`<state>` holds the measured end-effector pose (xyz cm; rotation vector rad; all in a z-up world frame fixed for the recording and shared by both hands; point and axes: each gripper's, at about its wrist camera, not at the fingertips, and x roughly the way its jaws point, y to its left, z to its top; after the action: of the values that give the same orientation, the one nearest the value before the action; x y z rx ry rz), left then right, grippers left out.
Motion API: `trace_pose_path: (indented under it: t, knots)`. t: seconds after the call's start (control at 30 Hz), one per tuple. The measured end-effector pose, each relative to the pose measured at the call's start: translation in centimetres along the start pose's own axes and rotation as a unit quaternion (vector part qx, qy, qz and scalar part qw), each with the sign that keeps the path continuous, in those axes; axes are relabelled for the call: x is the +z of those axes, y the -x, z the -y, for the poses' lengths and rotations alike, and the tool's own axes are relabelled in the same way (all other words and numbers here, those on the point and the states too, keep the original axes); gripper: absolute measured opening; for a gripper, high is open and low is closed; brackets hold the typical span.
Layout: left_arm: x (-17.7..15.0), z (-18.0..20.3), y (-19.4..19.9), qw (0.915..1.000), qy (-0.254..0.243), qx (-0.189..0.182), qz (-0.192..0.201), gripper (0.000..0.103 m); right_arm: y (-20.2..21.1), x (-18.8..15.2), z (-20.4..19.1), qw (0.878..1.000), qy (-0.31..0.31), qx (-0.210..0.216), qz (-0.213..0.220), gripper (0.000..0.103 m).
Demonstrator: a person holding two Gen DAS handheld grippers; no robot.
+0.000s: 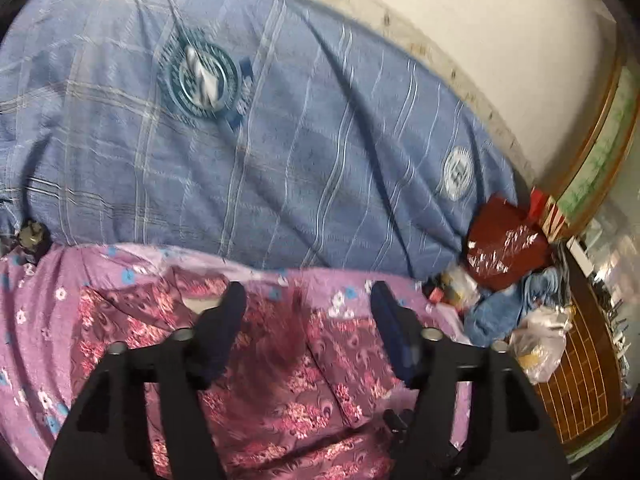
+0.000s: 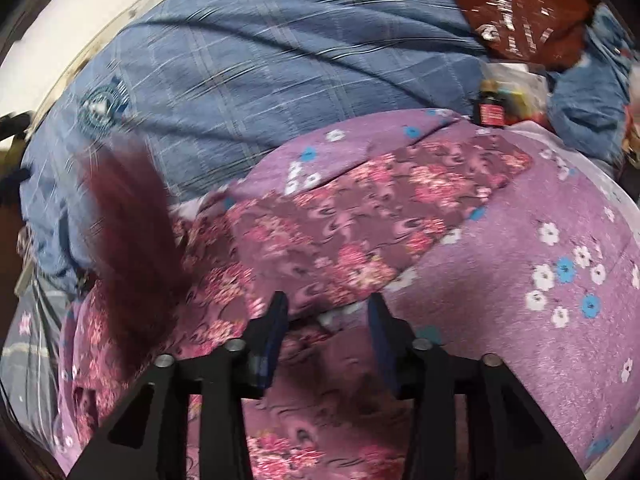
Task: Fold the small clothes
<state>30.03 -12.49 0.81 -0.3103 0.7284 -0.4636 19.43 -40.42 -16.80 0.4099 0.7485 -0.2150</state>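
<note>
A maroon garment with pink flowers (image 1: 288, 392) lies spread on a purple flowered sheet (image 1: 40, 300). My left gripper (image 1: 308, 296) hovers over it, open, with nothing pressed between its fingers; a blurred dark maroon piece of cloth (image 1: 288, 328) shows in the gap. In the right wrist view the same garment (image 2: 340, 224) runs diagonally across the purple sheet (image 2: 520, 340). My right gripper (image 2: 328, 304) stands open just over the garment's near edge, pads apart from the cloth. A blurred maroon flap (image 2: 132, 240) hangs in the air at the left.
A blue checked blanket (image 1: 280, 140) lies bunched behind the sheet against a white wall (image 1: 480, 20). At the right are a red-brown plastic bag (image 1: 504, 240), blue denim cloth (image 1: 500, 308), a clear plastic bag (image 1: 540, 340), a small bottle (image 2: 490, 108) and a wooden headboard (image 1: 580, 392).
</note>
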Motion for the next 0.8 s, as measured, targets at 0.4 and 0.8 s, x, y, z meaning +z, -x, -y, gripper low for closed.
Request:
trace_pose_path:
  t: [0.4,0.8]
  knots:
    - [-12.8,-11.2,-3.3,0.9810,0.033,0.187,-0.041,0.068,-0.7,3.5,11.4,0.989,-0.142,0.043,-0.013,0.056]
    - [-16.6,-12.1,-6.8,0.9790,-0.025,0.184,-0.085,0.068,-9.6,8.7,21.1,0.946,-0.306,0.101,-0.018,0.055]
